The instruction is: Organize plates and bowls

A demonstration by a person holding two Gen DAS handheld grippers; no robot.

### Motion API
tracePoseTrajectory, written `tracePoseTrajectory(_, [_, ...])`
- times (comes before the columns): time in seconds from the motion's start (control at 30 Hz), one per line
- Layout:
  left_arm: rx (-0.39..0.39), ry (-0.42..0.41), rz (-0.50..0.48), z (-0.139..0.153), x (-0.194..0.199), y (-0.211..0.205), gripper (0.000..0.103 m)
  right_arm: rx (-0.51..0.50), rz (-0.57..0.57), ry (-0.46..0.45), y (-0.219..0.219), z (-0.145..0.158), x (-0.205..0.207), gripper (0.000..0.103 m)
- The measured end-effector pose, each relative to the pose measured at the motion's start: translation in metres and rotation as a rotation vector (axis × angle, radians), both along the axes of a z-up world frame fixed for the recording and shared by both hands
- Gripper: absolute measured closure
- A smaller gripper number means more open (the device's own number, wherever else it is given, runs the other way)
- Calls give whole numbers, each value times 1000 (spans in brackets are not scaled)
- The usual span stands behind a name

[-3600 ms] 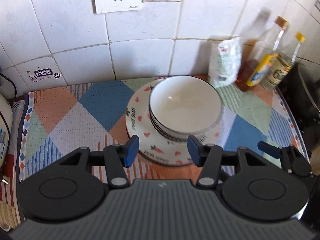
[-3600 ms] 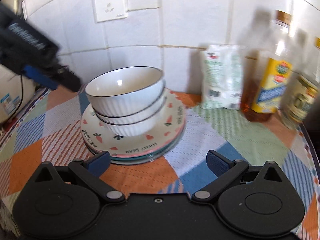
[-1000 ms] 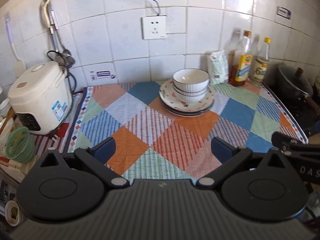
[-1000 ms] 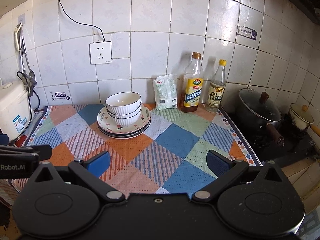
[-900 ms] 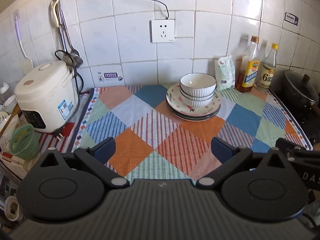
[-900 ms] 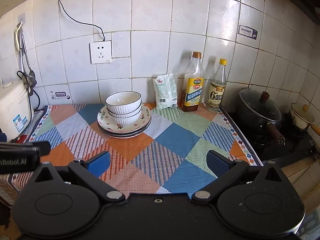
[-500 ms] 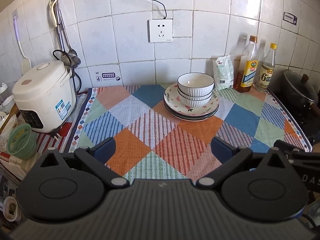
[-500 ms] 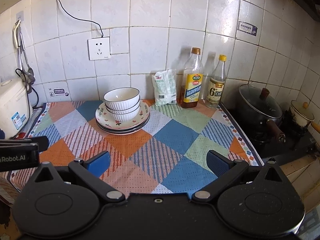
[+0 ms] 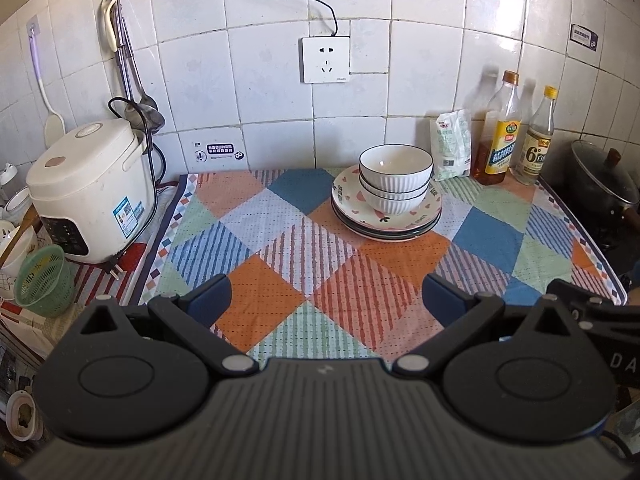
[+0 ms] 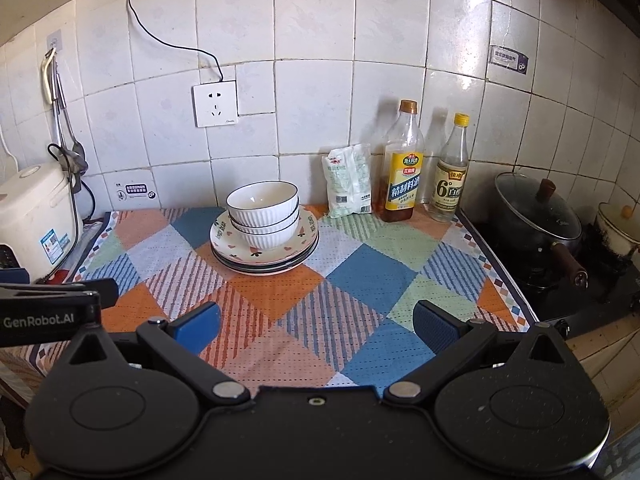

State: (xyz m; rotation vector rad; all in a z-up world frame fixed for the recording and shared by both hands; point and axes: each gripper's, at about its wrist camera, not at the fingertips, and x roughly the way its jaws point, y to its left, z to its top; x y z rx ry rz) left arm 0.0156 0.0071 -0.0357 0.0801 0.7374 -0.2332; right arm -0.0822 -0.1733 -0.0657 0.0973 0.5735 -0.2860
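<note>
Left wrist view first: we see our left gripper held back over the near edge of the patchwork cloth, its blue-padded jaws spread wide with nothing between them. The bowls sit nested in a stack (three, as far as we can count) on top of the plates, which are themselves piled together, the top one printed with small hearts and carrots. That whole stack stands toward the back of the cloth, near the tiled wall and well apart from both of our grippers. Just to its right a white packet leans against the tiles, and beside it stand an oil bottle and a clear bottle. A rice cooker sits at the far left, with a green basket in front of it.

From the right wrist view our right gripper also hangs over the cloth's near edge, jaws wide and empty. A lidded pot rests on the stove to the right, and a wall socket is mounted above the stack.
</note>
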Motion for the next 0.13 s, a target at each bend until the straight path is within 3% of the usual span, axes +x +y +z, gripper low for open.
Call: tracePoseTrajectory(0.13, [8, 16, 3, -2, 2, 0, 0, 8, 5, 2, 0, -2, 0, 0])
